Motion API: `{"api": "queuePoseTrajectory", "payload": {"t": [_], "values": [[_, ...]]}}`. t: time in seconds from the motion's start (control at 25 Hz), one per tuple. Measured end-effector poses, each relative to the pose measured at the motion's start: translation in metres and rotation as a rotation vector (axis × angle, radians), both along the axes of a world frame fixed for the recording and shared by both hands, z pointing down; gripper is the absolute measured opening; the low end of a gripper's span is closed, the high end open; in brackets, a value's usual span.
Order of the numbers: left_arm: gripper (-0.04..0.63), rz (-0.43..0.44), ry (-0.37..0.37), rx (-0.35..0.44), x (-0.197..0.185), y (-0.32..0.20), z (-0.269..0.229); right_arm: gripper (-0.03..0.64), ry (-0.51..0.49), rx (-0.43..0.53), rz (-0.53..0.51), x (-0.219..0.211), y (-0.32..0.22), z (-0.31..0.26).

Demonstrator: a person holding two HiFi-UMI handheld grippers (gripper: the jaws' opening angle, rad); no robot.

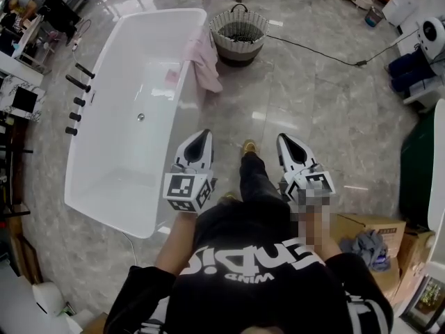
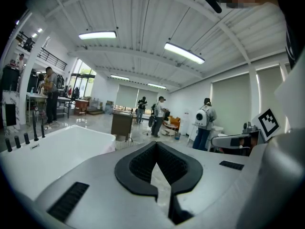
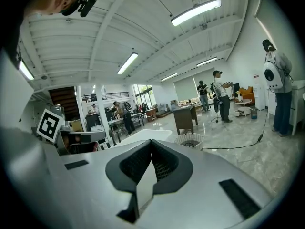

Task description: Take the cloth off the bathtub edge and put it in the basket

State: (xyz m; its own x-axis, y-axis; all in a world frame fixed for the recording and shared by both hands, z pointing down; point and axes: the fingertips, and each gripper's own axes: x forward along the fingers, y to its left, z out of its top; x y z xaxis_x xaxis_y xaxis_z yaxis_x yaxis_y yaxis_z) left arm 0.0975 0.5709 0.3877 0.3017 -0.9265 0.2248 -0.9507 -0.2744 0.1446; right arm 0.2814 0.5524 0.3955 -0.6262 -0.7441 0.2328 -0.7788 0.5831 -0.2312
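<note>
Pink cloth (image 1: 204, 64) draped over white bathtub (image 1: 118, 172) rim beside wicker basket (image 1: 240, 46)

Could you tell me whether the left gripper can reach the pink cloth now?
Probably not yet: the pink cloth hangs over the bathtub rim beside the basket, well ahead of the shut left gripper; only bare floor lies between.

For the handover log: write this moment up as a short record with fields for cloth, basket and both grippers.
cloth: pink, draped over the bathtub edge at its far end
basket: on the floor by that end, no cloth inside
left gripper: jaws shut, empty, near the person's body
right gripper: jaws shut, empty, near the person's body
task: cloth not yet taken
</note>
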Motion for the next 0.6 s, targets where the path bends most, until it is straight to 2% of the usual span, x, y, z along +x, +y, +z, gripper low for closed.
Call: {"api": "queuePoseTrajectory", "payload": {"t": [0.36,0.6], "values": [[0.012,-0.026,-0.014,0.007,-0.019,-0.096,-0.008,0.012,-0.011,0.006,-0.048,-0.027,-0.108,-0.01],[0.012,-0.058,-0.015,0.012,-0.02,-0.168,-0.02,0.014,-0.016,0.01,-0.074,-0.026,-0.186,-0.024]]}}
